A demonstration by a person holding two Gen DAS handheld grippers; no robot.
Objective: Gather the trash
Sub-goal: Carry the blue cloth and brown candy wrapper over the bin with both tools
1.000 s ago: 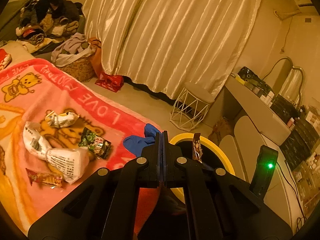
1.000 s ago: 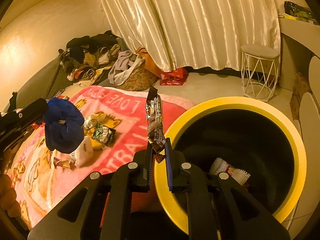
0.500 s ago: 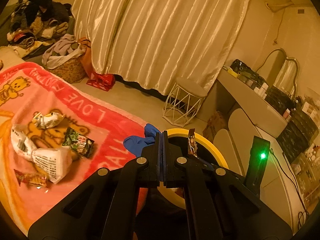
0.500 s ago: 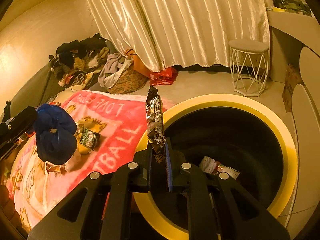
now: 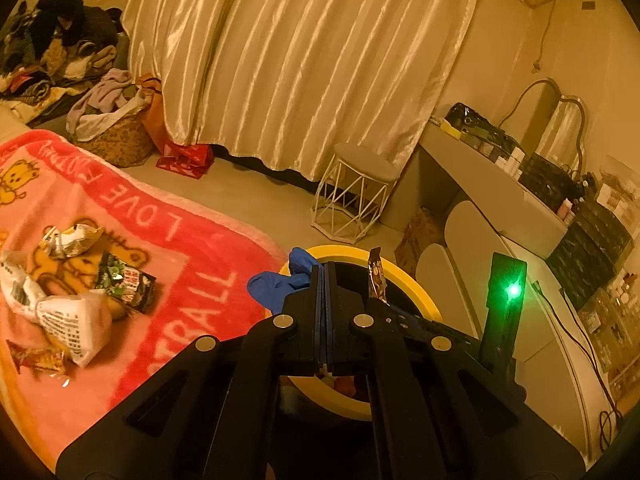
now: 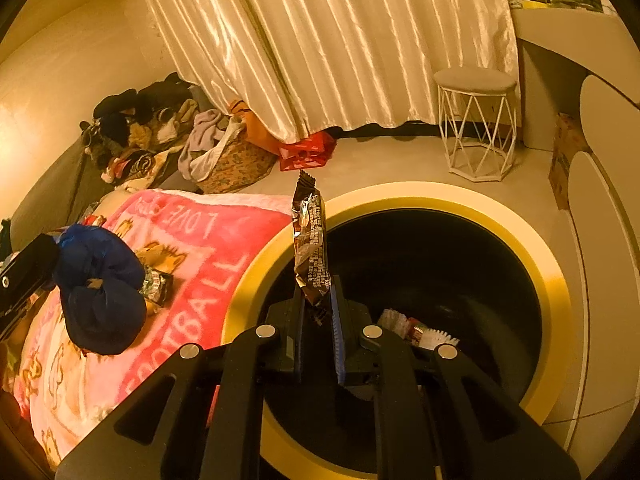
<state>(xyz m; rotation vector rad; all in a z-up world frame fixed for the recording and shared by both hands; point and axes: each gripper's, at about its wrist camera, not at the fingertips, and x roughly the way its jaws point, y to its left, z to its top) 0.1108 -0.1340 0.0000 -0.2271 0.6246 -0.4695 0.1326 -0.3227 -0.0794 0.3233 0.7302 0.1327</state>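
The right tool [image 6: 316,312] is positioned over the opening of the yellow-rimmed bin [image 6: 556,280]. Its jaws stand slightly apart, with the lower end of a brown snack wrapper [image 6: 310,240] between them; the wrapper stands upright. The left tool [image 5: 323,280] is fully closed on a crumpled blue glove [image 5: 276,284], beside the bin rim. Further wrappers [image 5: 124,280] lie on the pink blanket [image 5: 192,280] on the bed. Discarded trash [image 6: 416,326] lies inside the bin.

Yellow-rimmed black bin [image 6: 556,280], pink/red blanket [image 5: 132,216] w/ bear print & white lettering, blue bag [image 6: 100,288], dark-brown wrapper [image 6: 310,240].
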